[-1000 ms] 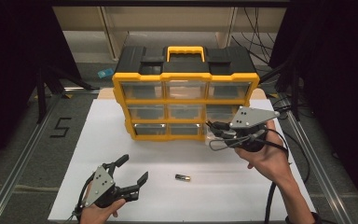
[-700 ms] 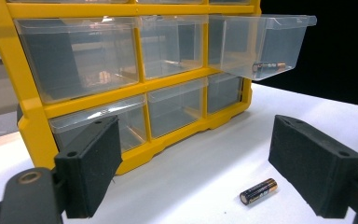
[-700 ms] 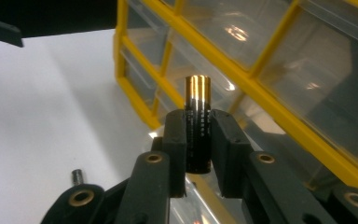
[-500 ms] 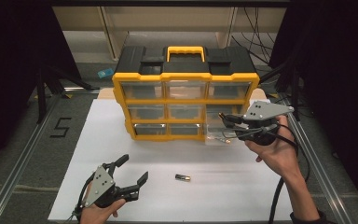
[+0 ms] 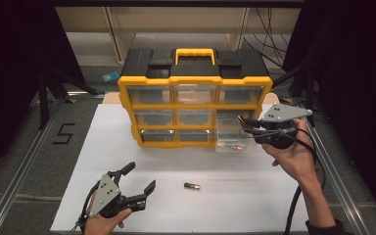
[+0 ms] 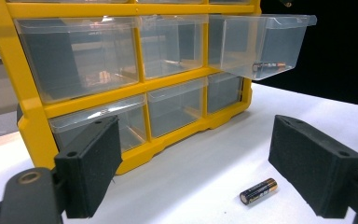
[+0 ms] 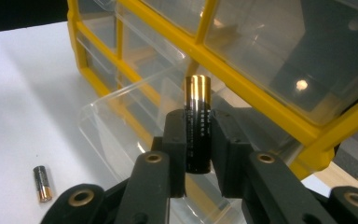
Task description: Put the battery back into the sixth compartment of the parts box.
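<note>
Black-and-gold battery (image 7: pixel 197 125) clamped upright in right gripper (image 5: pixel 248 126), now carried from in front of the organizer (image 5: pixel 194 98) to just above its pulled-out drawer (image 5: pixel 231 143) at right, ready for dropping; left gripper (image 5: pixel 136 188) spread wide, near spare battery (image 5: pixel 192 186).

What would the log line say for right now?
right gripper: shut on battery, above open drawer | left gripper: open, idle | spare battery: on table
</note>
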